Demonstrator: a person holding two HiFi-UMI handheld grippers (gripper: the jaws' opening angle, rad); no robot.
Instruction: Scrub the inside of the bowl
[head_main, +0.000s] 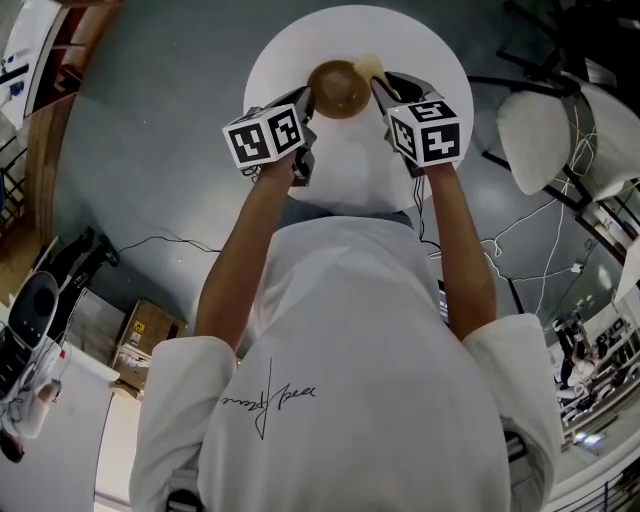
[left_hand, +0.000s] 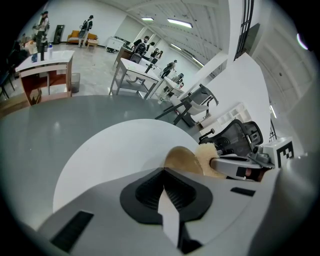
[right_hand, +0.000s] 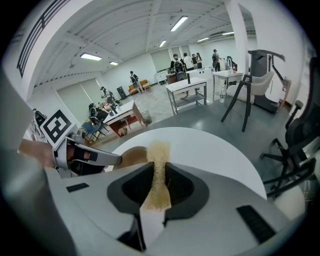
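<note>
Round white table (head_main: 300, 40) sits under both claws, which meet over its far half. Left claw (left_hand: 162, 170): jaws pinched almost fully together, clamped on the near-left rim of the bowl (head_main: 338, 88), so the bowl sits right at its tips and extends forward and to the right of them. It's a brown wooden bowl. In the head view its opening faces the camera and only bare wood shows inside. Whether it's lifted or resting on the table, can't tell. Right claw (right_hand: 159, 164): jaws clamped on a pale yellow sponge (right_hand: 158, 155), held edge-on between the pads and sticking out past the tips. From this claw the bowl is just ahead and left of the tips. The sponge's free end touches the bowl's far-right rim, opposite the left claw's grip. Can't tell if the sponge reaches down inside or only meets the rim. The claw tips are near each other, with the bowl between them. Each claw's marker cube faces up at the head camera, just behind the jaws.
</note>
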